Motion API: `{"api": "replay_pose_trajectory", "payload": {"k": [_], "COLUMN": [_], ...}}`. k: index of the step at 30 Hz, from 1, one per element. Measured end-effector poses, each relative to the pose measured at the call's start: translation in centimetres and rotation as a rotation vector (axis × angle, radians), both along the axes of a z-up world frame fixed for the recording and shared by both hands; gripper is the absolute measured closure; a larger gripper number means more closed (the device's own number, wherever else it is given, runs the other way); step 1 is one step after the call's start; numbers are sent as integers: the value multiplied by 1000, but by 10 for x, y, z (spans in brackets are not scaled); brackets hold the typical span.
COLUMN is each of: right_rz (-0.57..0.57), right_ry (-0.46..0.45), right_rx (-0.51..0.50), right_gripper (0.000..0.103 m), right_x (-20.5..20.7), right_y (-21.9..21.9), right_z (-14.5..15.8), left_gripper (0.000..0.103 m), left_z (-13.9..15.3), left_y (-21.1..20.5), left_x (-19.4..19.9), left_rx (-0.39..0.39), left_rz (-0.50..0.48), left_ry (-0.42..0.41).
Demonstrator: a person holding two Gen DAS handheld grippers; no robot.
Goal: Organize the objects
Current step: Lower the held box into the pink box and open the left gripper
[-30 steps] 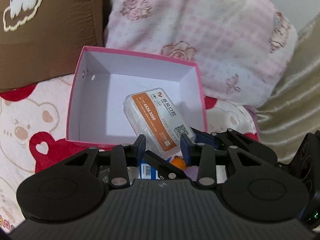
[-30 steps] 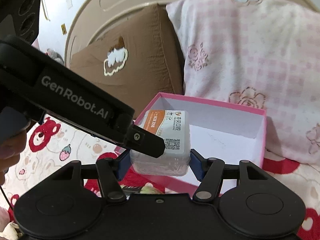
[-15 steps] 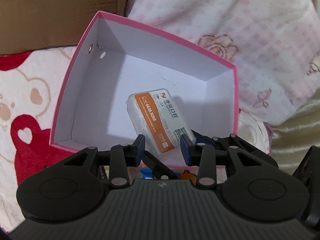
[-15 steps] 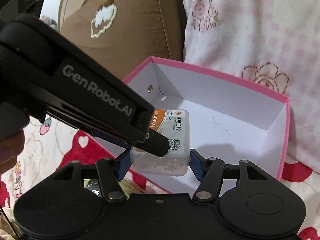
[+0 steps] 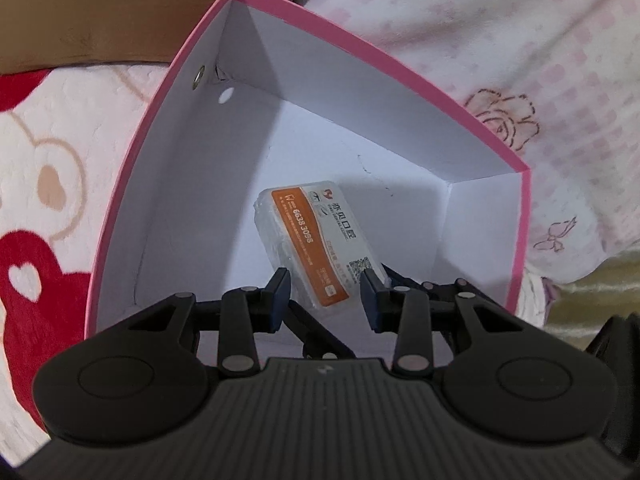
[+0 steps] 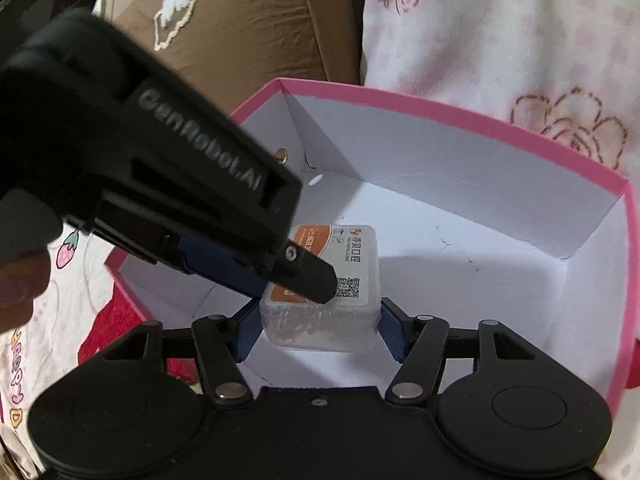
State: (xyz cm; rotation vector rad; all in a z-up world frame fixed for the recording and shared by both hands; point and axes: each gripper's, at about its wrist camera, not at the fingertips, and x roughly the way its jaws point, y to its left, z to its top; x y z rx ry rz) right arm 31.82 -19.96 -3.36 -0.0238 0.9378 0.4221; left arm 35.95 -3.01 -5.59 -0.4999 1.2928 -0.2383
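A bed for a stage here: bear-print blanket (image 5: 48, 184) below, a brown pillow (image 6: 248, 32) and a pink floral pillow (image 5: 500, 60) beyond the fingertips. Dead ahead of both tools sits the pink box (image 5: 168, 92), white inside, open at the top.

The right gripper (image 6: 318, 326) is clamped on the clear plastic case (image 6: 332, 280) with the orange-and-white label, its blue pads pressed against both sides, holding it over the box floor, inside the walls. Whether the case touches the bottom, I can't tell.

The left gripper (image 5: 326, 292) reaches in from the right gripper's left, one finger crossing over the case's label. In its own view its fingers (image 5: 280, 294) stand apart, with the case between and beyond them, not squeezed.

This looks like the placing step, nearly done. The next move, I'd judge, calls for lowering the case flat to the floor, spreading the right fingers, then backing both tools up and out without snagging the wall.
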Motion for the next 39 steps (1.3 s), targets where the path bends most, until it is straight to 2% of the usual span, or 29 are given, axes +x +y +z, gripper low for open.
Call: {"api": "replay_pose_trajectory", "payload": {"k": [9,15,17,25,26,28,29,31,35,37,39], "right_rz": [11,11,-4,-35,-39,-45,-49,-61,-78,-109,-124], "right_ry": [52,57,53,64,66,80,87,96,91,115,142], "right_rx": [-53,-153,-198,-188,-175,-151,-147,-125,-96,-61,-16], "right_gripper": [36,36,30,29,31,50,53,70,72,72,72], "right_x": [10,8,7,-2,-3,-3,-3,-3,-4,-3,-2], "right_y": [3,2,3,-5,-6,-9,-9,-10,-10,-12,-14], "right_z": [-10,-8,-9,-6,-5,-6,-7,-10,-8,-8,-9], "left_gripper": [67,67,67,66,66,66,66,66,66,66,67], "left_z": [-17,-24,-25,-16,-16,-18,-20,-24,-29,-34,-36], "left_y": [-9,-25,-30,-29,-28,-28,-29,-30,-29,-32,-37], "left_x": [10,12,12,14,15,17,17,15,12,12,12], "left_rx": [-37,-70,-73,-8,4,12,16,30,43,34,62], "left_rz": [6,7,-3,-34,-36,-43,-50,-57,-73,-87,-98], "left_ry": [31,37,31,-48,-51,-52,-51,-47,-45,-36,-50]}}
